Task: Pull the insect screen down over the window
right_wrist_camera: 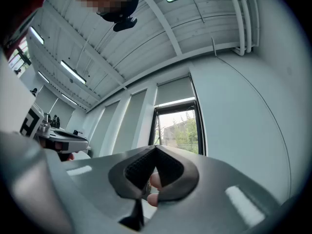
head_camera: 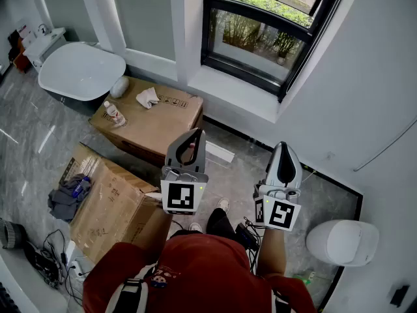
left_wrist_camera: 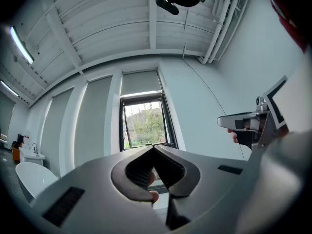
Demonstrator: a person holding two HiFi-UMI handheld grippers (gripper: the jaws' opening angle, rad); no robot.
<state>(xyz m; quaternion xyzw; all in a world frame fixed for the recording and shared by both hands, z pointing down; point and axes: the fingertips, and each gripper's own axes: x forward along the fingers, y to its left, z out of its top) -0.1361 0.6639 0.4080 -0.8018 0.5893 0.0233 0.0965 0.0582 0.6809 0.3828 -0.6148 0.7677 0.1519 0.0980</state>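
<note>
Black-framed window (head_camera: 267, 31) is straight ahead, glass uncovered. Left gripper (head_camera: 194, 134) and right gripper (head_camera: 285, 146) both have jaws pressed together on nothing, well short of it. Can't make out the insect screen: likely retracted at frame top, cropped in head view, too small in gripper views. Expect light, tear-prone mesh; grab stiff pull bar mid-width, not mesh.

Grey marble floor (head_camera: 26, 155); white bathtub (head_camera: 81, 70); cardboard boxes (head_camera: 156, 119); toilet (head_camera: 342, 242)

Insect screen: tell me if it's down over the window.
Not down, it seems: the window shows the greenery sharp and unveiled; only a grey band sits above it.
</note>
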